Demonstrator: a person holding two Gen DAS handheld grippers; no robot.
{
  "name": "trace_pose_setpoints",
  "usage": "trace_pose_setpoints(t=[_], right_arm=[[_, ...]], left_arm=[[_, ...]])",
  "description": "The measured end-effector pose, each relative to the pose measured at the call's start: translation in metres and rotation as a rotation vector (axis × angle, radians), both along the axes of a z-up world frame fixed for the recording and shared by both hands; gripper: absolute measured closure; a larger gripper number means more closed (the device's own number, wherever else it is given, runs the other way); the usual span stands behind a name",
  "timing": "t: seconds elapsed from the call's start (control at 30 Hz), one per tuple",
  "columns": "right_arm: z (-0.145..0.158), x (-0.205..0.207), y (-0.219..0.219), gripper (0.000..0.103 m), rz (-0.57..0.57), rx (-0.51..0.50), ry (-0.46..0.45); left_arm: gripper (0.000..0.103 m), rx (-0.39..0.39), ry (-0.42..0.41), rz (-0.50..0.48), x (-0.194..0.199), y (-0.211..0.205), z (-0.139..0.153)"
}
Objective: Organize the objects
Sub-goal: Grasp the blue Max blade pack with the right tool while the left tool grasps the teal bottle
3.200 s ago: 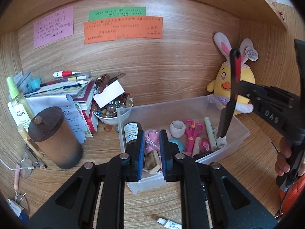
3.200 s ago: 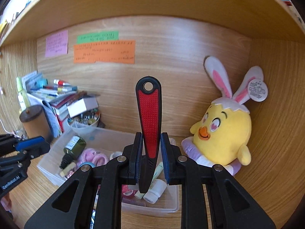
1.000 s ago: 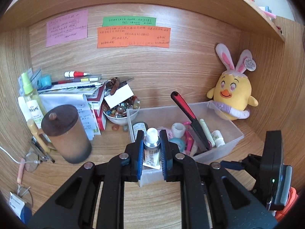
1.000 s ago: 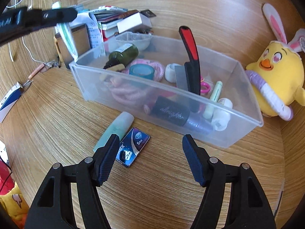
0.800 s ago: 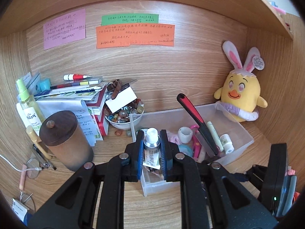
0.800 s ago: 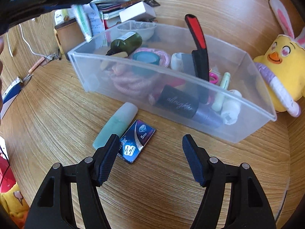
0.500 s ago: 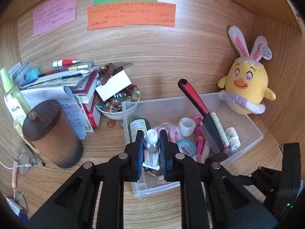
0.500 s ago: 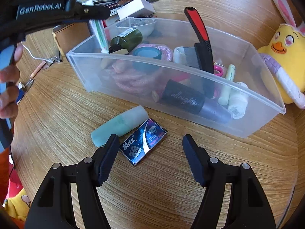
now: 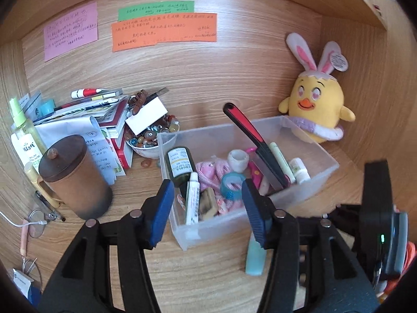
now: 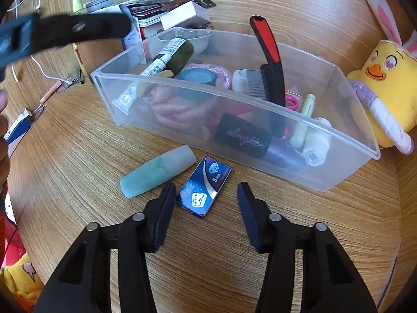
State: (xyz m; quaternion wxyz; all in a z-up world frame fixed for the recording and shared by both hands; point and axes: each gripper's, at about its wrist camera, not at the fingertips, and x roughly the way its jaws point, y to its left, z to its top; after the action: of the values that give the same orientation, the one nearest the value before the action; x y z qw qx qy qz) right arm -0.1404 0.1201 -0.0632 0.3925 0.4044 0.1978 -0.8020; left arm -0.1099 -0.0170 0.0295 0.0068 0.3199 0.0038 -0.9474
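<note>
My left gripper (image 9: 206, 185) hangs over the near left end of the clear plastic bin (image 9: 307, 190), its jaws opening and touching nothing. Below them a white tube (image 9: 192, 198) lies in the bin, leaning on a dark green bottle (image 9: 181, 164). A red-and-black comb (image 10: 268, 52) stands slanted in the bin (image 10: 234, 99). My right gripper (image 10: 206, 186) is low over the desk in front of the bin, its jaws closing around a blue razor-blade box (image 10: 204, 186); the pads do not press it. A mint-green tube (image 10: 159, 170) lies just left of the box.
A yellow plush chick (image 9: 315, 109) sits against the bin's right end. A brown lidded cup (image 9: 75, 177), a bowl of beads (image 9: 148, 143) and a pile of books and papers (image 9: 99, 114) crowd the left. Glasses (image 9: 36, 219) lie at the desk's left edge.
The left jaws have opened and let the white tube drop into the bin. The right gripper has come nearer the blue box and its jaws have narrowed around it.
</note>
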Motion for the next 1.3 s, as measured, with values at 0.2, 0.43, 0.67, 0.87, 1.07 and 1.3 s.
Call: trace_pose_setpoints(t=[0.2, 0.43, 0.67, 0.87, 1.07, 1.3], right_arm=[[0.003, -0.006, 0.003, 0.062, -0.002, -0.038, -0.072], [-0.004, -0.002, -0.012, 0.066, -0.005, 0.019, -0.012], [-0.002, -0.003, -0.001, 0.078, -0.022, 0.019, -0.001], [0.005, -0.005, 0.012, 0.078, -0.039, -0.008, 0.016], [0.014, -0.002, 0.027, 0.078, -0.052, -0.035, 0.044], [0.021, 0.006, 0.029, 0.078, -0.047, -0.062, 0.071]], left_arm=[[0.046, -0.001, -0.064, -0.054, 0.019, 0.009, -0.017], [0.046, -0.004, -0.172, -0.073, 0.025, 0.013, -0.051], [0.046, 0.017, -0.270, -0.127, 0.013, 0.027, -0.077], [0.060, 0.002, -0.305, -0.162, -0.002, 0.047, -0.088], [0.078, -0.019, -0.302, -0.175, -0.009, 0.059, -0.091], [0.079, -0.013, -0.290, -0.178, -0.010, 0.060, -0.087]])
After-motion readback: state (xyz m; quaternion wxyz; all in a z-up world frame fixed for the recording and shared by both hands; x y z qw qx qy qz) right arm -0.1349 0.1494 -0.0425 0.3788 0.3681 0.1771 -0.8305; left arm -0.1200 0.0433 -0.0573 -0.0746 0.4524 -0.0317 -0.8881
